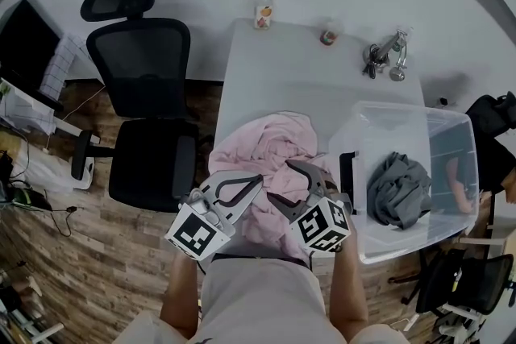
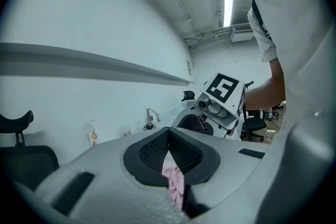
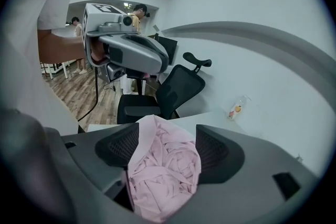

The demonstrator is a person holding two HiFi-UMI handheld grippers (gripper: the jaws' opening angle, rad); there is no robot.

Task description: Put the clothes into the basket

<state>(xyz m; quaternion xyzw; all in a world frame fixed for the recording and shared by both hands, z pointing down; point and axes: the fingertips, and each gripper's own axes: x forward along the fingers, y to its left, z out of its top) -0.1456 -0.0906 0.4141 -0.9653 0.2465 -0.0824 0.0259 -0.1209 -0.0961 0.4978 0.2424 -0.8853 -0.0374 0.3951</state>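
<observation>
Pink clothes (image 1: 270, 142) lie on the table (image 1: 306, 68) in the middle of the frame, left of the basket (image 1: 451, 129). The left gripper (image 1: 242, 188) pinches a fold tight. The right gripper (image 1: 302, 173), nearer the basket, is half open round a bunch, maybe only touching it.

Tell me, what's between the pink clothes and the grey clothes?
Just the clear basket's side wall with its black handle, in the head view. The pink clothes lie outside it, the grey clothes inside.
</observation>
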